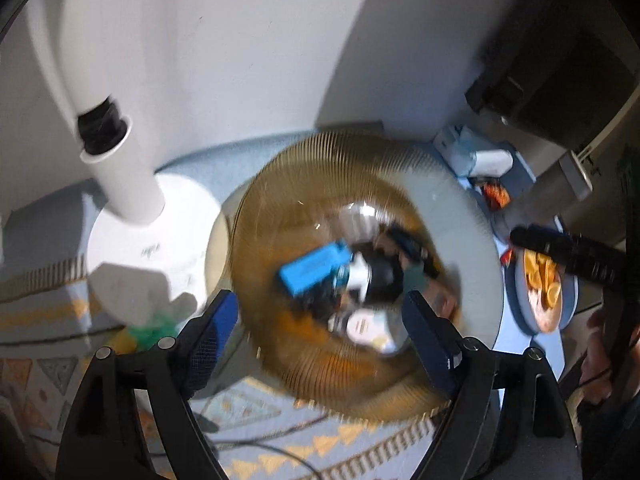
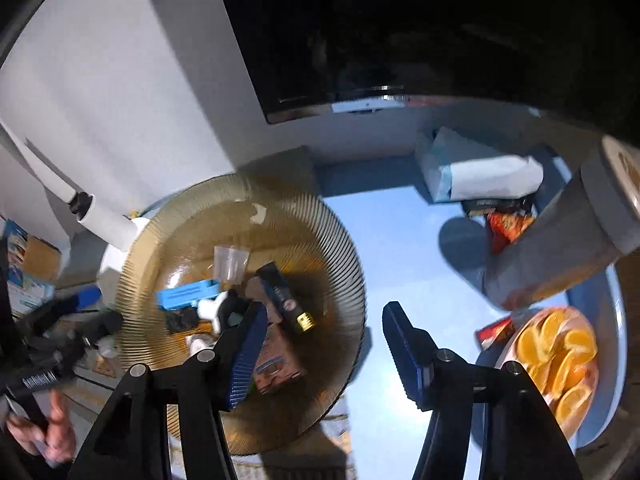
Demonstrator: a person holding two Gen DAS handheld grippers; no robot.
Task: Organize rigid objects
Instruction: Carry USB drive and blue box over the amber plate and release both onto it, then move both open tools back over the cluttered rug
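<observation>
Left wrist: bowl [image 1: 460,216] contents blurred.

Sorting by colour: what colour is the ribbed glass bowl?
Amber-brown ribbed glass bowl, clearest in the right wrist view.

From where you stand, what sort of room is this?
Probably a living room at home. A dark TV screen hangs over a glass table holding orange slices, snacks and a tissue pack, with a patterned rug below.
</observation>
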